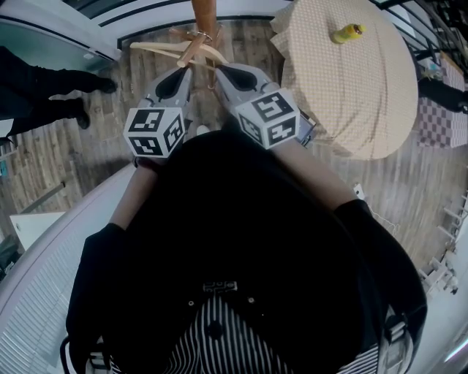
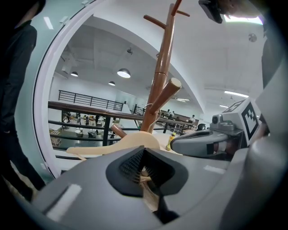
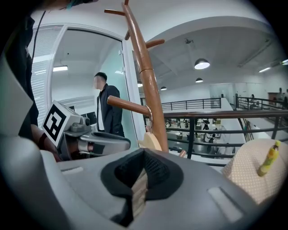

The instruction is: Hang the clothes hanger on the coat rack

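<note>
Both grippers are in the upper centre of the head view, side by side: left gripper (image 1: 183, 71) is clenched on pale wood of the clothes hanger (image 1: 157, 48), and right gripper (image 1: 219, 71) is also clamped tight on a strip of hanger wood. The hanger sits just ahead of both, against the coat rack (image 1: 203, 14) trunk. In the right gripper view its metal hook (image 3: 148, 117) loops at the peg (image 3: 128, 105) by the trunk. A cloth-covered table (image 1: 365, 95) with a yellow bottle (image 1: 347, 33) is at upper right.

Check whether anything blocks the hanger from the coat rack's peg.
Nothing visible does. The hanger, held by the left claw and right claw, has its hook right at the peg of the coat rack.
</note>
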Available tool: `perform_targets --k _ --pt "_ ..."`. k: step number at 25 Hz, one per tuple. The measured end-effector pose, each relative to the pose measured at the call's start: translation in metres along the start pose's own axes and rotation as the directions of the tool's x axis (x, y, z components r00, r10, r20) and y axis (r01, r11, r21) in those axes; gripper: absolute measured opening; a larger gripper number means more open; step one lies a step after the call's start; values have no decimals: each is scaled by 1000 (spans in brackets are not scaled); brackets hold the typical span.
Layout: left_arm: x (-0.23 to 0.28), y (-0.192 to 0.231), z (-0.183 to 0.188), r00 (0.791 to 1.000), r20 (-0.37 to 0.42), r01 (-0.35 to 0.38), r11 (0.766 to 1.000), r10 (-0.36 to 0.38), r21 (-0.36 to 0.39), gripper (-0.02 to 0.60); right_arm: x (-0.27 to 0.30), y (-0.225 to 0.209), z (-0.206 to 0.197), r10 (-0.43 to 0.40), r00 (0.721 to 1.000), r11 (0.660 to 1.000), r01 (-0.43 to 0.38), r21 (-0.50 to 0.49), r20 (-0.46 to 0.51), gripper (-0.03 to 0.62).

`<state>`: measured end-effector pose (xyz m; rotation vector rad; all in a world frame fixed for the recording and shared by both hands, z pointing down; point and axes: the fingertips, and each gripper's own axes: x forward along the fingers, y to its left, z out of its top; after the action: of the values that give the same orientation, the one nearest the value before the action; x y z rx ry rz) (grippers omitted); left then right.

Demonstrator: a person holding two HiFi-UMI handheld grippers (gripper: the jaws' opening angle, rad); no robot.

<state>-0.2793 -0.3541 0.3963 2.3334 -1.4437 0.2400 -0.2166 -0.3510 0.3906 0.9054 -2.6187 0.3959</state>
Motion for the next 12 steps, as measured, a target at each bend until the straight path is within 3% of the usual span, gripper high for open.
perform_targets --k 12 --pt "6 0 -1 1000 -5 17 1000 -17 7 3 7 2 -6 18 999 1000 -18 0 -28 2"
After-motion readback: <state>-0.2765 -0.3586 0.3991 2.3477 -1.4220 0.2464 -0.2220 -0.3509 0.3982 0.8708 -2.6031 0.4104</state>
